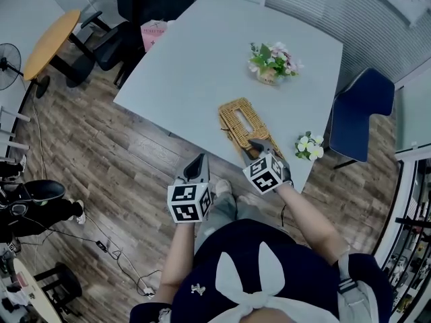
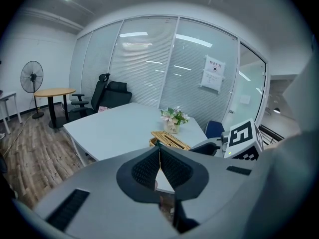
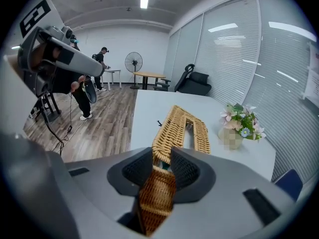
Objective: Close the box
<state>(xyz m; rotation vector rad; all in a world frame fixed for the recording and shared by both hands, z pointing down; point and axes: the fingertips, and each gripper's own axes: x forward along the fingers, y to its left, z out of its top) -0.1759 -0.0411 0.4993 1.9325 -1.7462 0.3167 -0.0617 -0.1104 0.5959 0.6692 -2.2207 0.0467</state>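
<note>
Jaws of the left gripper (image 1: pixel 197 168) meet with nothing between them, just off the table's (image 1: pixel 188 66) near edge. Right gripper (image 3: pixel 162 159) clamps the near end of the wicker box (image 1: pixel 241 121), which lies on the table's near right part. Flowers (image 1: pixel 273 62) stand farther back.

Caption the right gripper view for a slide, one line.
Right hand-held gripper clamps the near end of the slotted wicker box on the pale table, potted flowers beyond.

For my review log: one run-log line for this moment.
right gripper: shut on near end of tan woven wicker box | left gripper: shut, empty | box: on pale grey table
</note>
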